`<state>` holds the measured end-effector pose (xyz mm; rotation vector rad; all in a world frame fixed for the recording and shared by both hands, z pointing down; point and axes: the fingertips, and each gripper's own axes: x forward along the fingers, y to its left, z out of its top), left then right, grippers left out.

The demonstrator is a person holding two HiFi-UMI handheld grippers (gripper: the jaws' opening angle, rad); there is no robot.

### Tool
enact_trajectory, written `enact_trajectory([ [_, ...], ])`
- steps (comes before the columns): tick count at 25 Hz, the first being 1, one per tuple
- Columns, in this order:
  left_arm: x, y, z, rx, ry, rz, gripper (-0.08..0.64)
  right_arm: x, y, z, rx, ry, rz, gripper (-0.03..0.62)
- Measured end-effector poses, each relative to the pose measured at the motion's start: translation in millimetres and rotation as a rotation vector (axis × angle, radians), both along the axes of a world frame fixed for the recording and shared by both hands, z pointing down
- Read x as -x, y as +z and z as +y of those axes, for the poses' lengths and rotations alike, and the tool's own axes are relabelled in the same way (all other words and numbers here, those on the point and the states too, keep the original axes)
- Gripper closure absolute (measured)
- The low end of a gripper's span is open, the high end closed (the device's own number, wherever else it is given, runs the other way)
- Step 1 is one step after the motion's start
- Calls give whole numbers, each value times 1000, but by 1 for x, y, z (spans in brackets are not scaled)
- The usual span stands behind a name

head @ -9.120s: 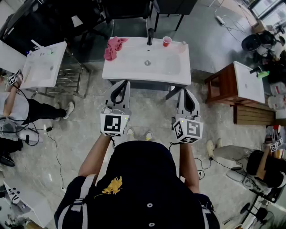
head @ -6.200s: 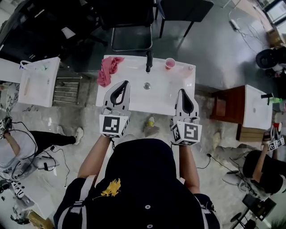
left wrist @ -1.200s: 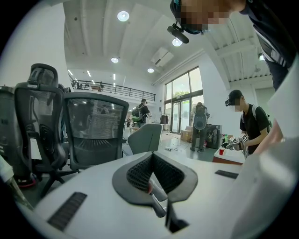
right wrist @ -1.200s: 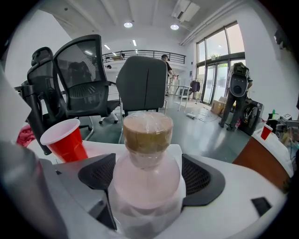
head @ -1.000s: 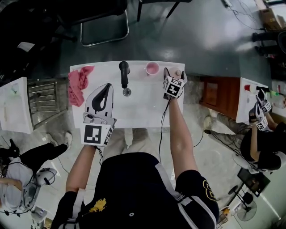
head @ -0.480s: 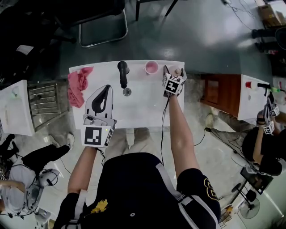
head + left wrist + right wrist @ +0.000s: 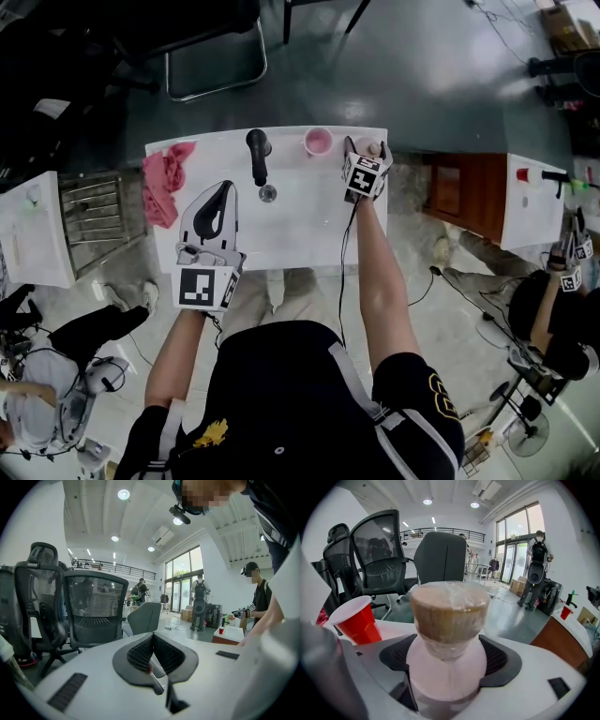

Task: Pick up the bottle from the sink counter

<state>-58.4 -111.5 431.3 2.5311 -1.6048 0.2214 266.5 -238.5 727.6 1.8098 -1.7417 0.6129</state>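
Pale-pink bottle (image 7: 447, 667) with a brown cap wrapped in clear film fills the middle of the right gripper view, standing upright between the two dark pads of the right claw (image 7: 449, 660), which press against its rounded body on both sides, so this claw is closed on it. From the head view, the bottle (image 7: 374, 150) is at the back right corner of the white table (image 7: 300, 230), with the right claw (image 7: 366, 148) reaching out to it at the end of a stretched arm. Its base is hidden, so I cannot tell whether it rests on the table or is lifted off it. A red cup (image 7: 358, 620) stands just to the left of the bottle, near it but apart; from above, the cup (image 7: 318, 142) sits along the back edge between the bottle and the black faucet (image 7: 257, 155). A round drain (image 7: 268, 193) lies just in front of the faucet, and a pink cloth (image 7: 164, 178) is bunched at the table's left end. The left claw (image 7: 223, 192) hovers over the left half of the table, well apart from the bottle. In the left gripper view, the left claw (image 7: 152, 637) has its ribbed pads pressed together with nothing between them. Dark office chairs (image 7: 93, 611) stand behind the table.
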Motion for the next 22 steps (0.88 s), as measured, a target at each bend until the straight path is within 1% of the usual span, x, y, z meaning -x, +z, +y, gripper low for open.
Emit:
enact_trajectory([
  [22, 6, 3, 2, 3, -10, 5, 541, 0, 3, 3, 7, -6, -4, 163],
])
